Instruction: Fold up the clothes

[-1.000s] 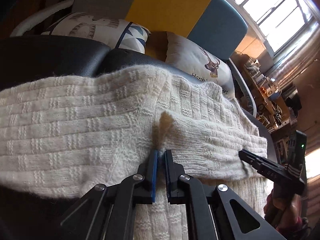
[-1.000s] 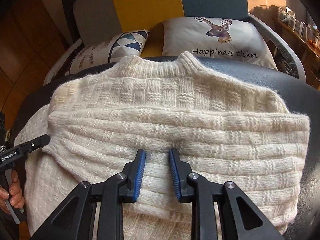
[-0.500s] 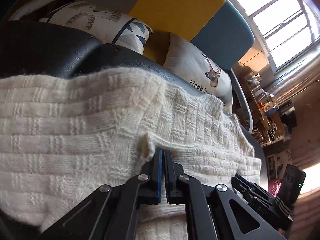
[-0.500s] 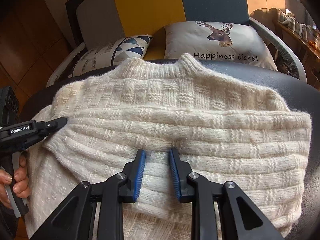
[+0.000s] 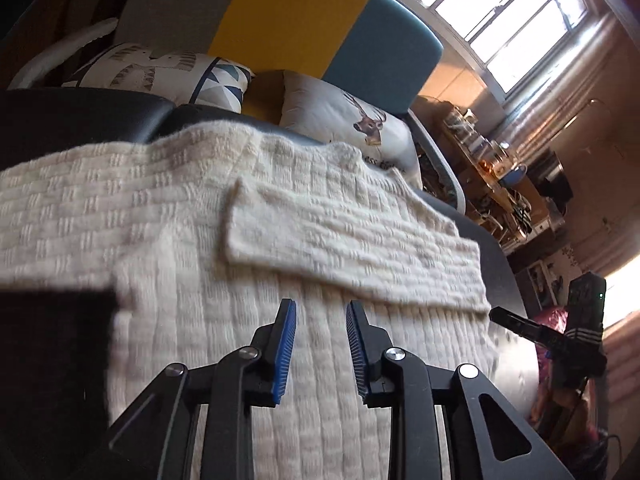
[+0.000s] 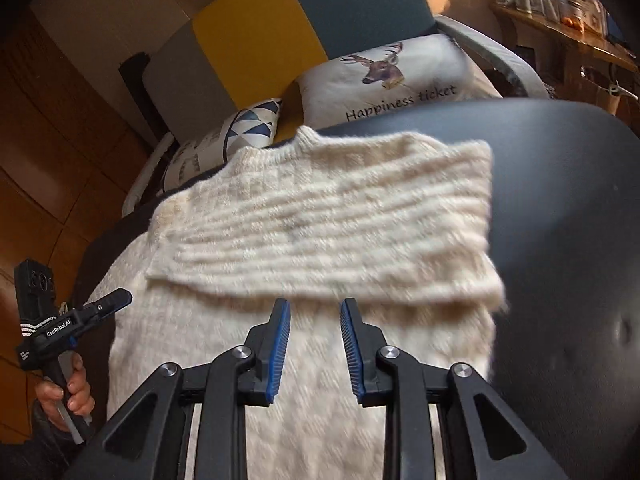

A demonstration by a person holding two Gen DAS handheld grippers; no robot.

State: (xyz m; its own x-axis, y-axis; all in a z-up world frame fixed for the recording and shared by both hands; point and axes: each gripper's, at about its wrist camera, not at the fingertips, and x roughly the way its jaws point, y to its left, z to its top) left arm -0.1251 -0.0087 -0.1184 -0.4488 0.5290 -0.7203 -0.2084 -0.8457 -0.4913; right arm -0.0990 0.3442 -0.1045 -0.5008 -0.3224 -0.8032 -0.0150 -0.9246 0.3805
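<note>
A cream knit sweater (image 5: pixel 248 320) lies flat on a dark padded surface (image 6: pixel 568 208), filling the middle and lower part of both frames. One sleeve (image 5: pixel 352 248) is folded across the chest, running from centre frame toward the right edge in the left wrist view; in the right wrist view the same sleeve (image 6: pixel 328 248) spans the middle of the frame, with the collar (image 6: pixel 308 136) above it at upper centre.

The left tool (image 5: pixel 320 348) sits at lower centre of its frame, its blue-padded fingers (image 5: pixel 285 344) apart and holding nothing, over the sweater body just below the sleeve. The right tool (image 6: pixel 314 344) sits likewise at lower centre of its frame, fingers (image 6: pixel 280 340) apart and empty, just below the sleeve's lower edge.

Each tool shows in the other's view: the right tool (image 5: pixel 520 324) at the right edge, the left tool (image 6: pixel 108 300) at the lower left, gripped by a hand (image 6: pixel 74 392).

Behind the sweater, a deer cushion (image 6: pixel 400 76) and a triangle-print cushion (image 6: pixel 248 128) lean against a grey, yellow and teal chair back (image 6: pixel 288 20). A bright window (image 5: pixel 500 12) fills the upper right of the left wrist view.
</note>
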